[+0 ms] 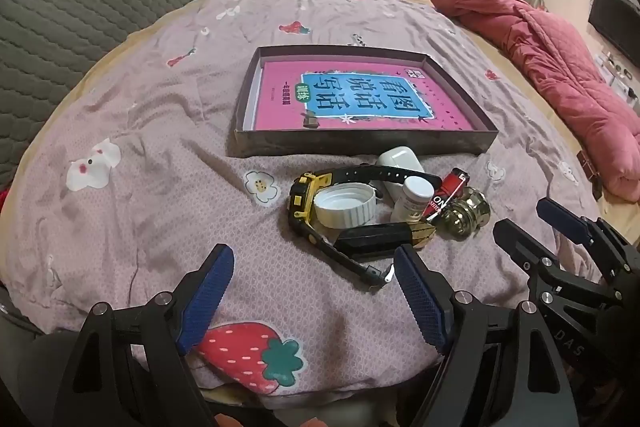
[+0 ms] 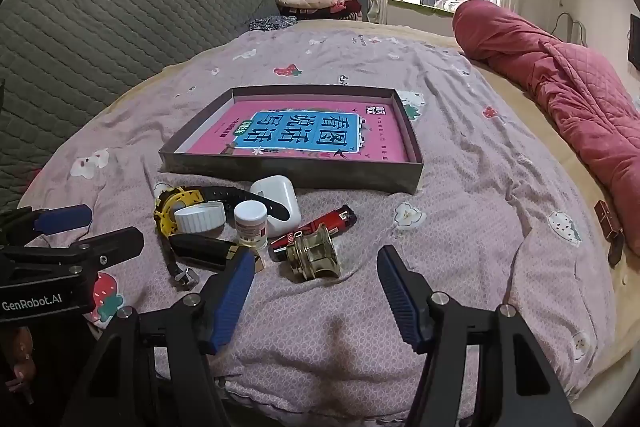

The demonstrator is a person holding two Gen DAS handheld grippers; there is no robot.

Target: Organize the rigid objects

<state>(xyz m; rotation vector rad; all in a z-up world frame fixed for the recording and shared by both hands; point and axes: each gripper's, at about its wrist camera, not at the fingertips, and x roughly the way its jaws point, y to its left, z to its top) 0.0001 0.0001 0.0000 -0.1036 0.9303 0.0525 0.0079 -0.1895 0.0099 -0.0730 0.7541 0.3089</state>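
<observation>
The rigid objects lie in a tight cluster on the bed, just near of the shallow box (image 2: 288, 173): a yellow-and-black watch (image 2: 176, 211), a white cap (image 2: 200, 218), a small white bottle (image 2: 251, 223), a white earbud case (image 2: 276, 197), a red lighter (image 2: 320, 225), a brass fitting (image 2: 316, 254) and a black case (image 2: 204, 247). Several touch or overlap; the watch strap runs under the cap and across the earbud case. A pink book (image 2: 300, 137) already lies flat inside the box.

Step in hand, as judged: approach, with nothing picked up. The right tool (image 2: 314, 277) hovers with fingers spread, empty, the brass fitting just beyond them. The left tool (image 1: 314, 281) is likewise spread and empty, near the watch strap end.

The next move calls for closing on one outlying item, probably the brass fitting, without disturbing its neighbours, then lifting over the near box wall. Open bedsheet lies right of the cluster; the left side is crowded by the other tool.
</observation>
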